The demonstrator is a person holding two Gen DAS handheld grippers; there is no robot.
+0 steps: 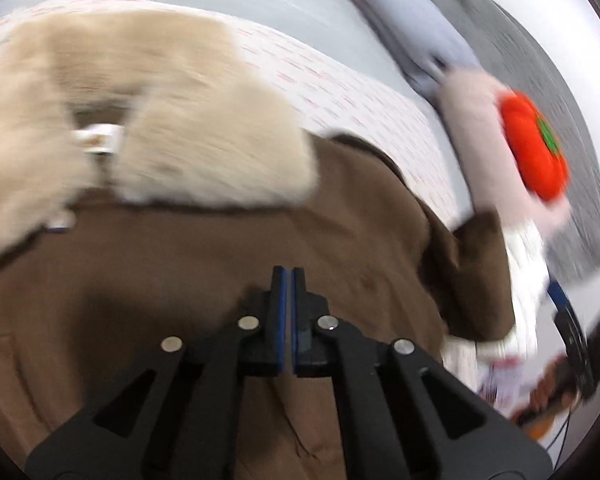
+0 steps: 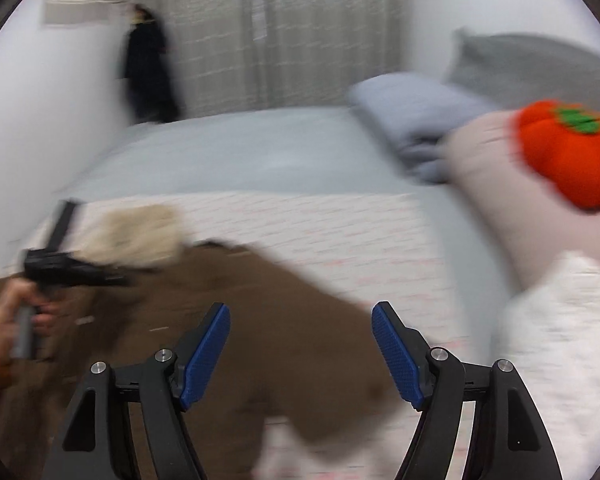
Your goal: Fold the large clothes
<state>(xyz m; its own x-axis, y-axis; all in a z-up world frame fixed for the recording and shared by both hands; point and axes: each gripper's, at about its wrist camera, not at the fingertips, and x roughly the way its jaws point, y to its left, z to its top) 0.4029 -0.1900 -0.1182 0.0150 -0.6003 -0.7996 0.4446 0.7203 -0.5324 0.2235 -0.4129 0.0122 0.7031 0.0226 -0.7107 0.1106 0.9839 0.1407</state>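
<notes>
Looking at matt brown cloth coat, shaggy cream fur collar, ribbed blue pads, fuzzy orange plush.

The coat lay spread across the near part of the bed, on the printed sheet that covered the bed's near half. Its fur collar sat at the coat's far end in the left wrist view. The left gripper hung over the coat's middle; in the right wrist view it stood at the far left, in a hand, beside the collar. The right gripper hung above the coat's near edge. To the right on the bed lay a folded blanket, a pillow behind it, and a pumpkin cushion on a pale bolster nearer. Curtains hung behind the bed.
</notes>
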